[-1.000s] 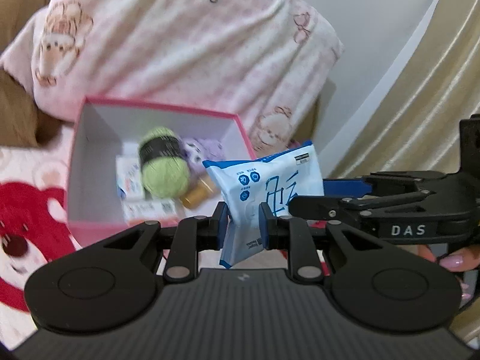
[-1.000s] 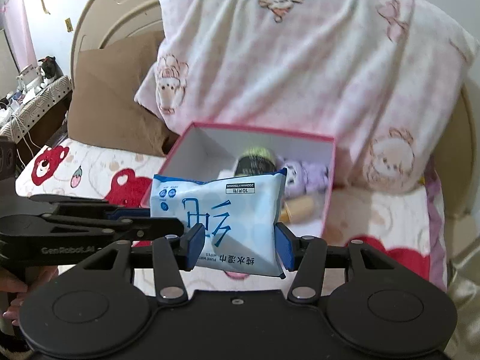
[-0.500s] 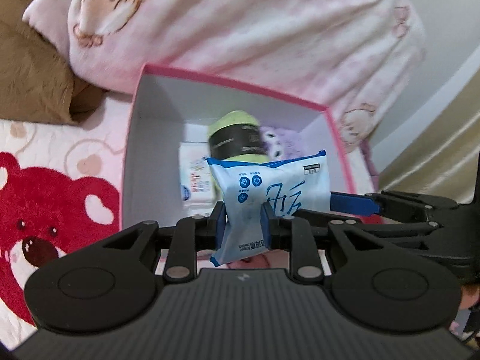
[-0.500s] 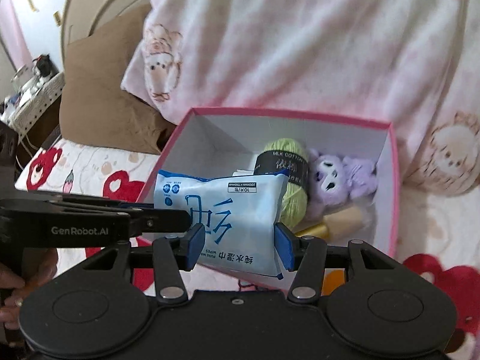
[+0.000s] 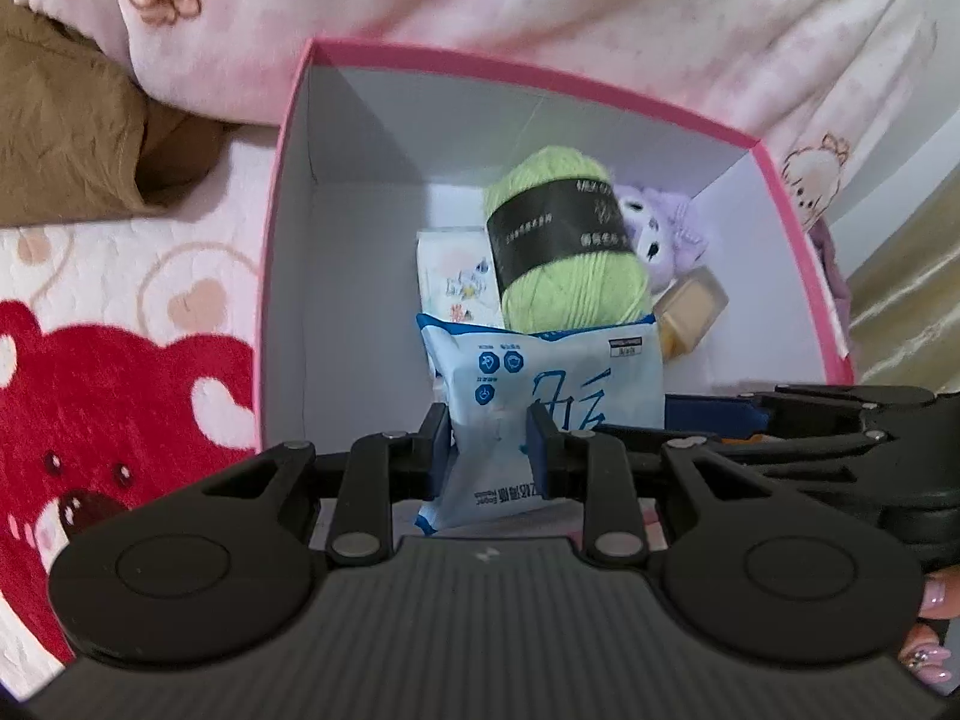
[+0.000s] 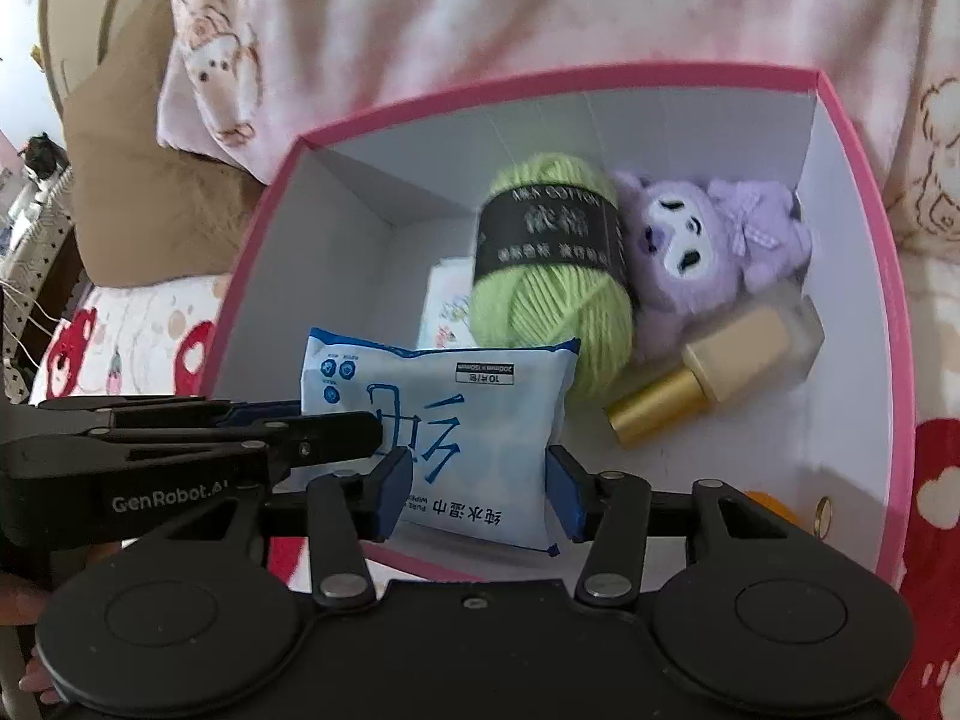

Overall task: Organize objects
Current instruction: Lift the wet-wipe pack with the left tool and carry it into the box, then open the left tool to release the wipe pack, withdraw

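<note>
The placing step is in hand: the wipes packet hangs over the pink box, pinched by the opening left gripper and closing right gripper; next, both release together.

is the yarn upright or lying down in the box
Lying down: the yarn rests on its side in the box, its black label wrapping across, leaning on the plush.

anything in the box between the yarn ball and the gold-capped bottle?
Yes. In the right wrist view the purple plush toy lies between the green yarn ball and the bottle, pressed against both.
</note>
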Tool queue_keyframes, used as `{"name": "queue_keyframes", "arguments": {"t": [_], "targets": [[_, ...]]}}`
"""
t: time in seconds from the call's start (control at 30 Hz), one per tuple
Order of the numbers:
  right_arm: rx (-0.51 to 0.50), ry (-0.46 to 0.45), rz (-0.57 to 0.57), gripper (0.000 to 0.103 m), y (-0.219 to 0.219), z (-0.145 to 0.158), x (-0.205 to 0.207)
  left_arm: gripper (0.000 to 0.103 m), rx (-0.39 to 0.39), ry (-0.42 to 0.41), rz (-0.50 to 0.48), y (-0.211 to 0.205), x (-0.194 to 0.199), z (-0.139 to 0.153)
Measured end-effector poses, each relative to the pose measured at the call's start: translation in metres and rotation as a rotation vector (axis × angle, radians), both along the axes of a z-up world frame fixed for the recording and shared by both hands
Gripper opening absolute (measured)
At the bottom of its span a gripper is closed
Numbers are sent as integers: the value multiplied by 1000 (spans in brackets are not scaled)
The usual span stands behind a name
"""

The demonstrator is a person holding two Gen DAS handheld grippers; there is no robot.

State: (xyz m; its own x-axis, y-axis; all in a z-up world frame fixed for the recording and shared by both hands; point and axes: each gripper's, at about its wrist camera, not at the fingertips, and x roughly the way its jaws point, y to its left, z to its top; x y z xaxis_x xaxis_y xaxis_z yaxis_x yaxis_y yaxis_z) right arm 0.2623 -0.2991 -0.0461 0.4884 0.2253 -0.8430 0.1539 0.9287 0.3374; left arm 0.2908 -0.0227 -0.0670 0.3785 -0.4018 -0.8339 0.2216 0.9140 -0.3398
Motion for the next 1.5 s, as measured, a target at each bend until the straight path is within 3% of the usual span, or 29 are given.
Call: {"name": "queue_keyframes", "arguments": {"t": [0.2, 0.3, 0.4, 0.43, 0.53, 0.77, 1.1, 1.33, 1.5], "targets": [[-45, 1, -1, 54, -1, -5, 1, 28, 31, -19, 26, -8, 2, -11], [-93, -24, 12, 54, 0, -1, -6, 39, 28, -52, 37, -7, -4, -5], [-186, -104, 48, 54, 4, 15, -22, 56, 0, -71, 56, -2, -14, 11], [-209, -133, 55, 54, 4, 23, -28, 66, 19, -98, 66, 0, -20, 19], [-206, -203, 59, 57, 4, 46, -47, 69, 75, -190, 60, 4, -38, 44], [-215, -304, 77, 64, 20, 89, -89, 84, 91, -219, 36, 20, -72, 90], [-253, -342, 74, 70, 41, 125, -142, 89, 90, -247, 16, 37, -135, 140], [-315, -347, 10, 75, 48, 138, -172, 93, 122, -251, 4, 36, -165, 148], [-302, -324, -66, 75, 43, 133, -185, 97, 159, -253, 25, 32, -181, 142]]}}
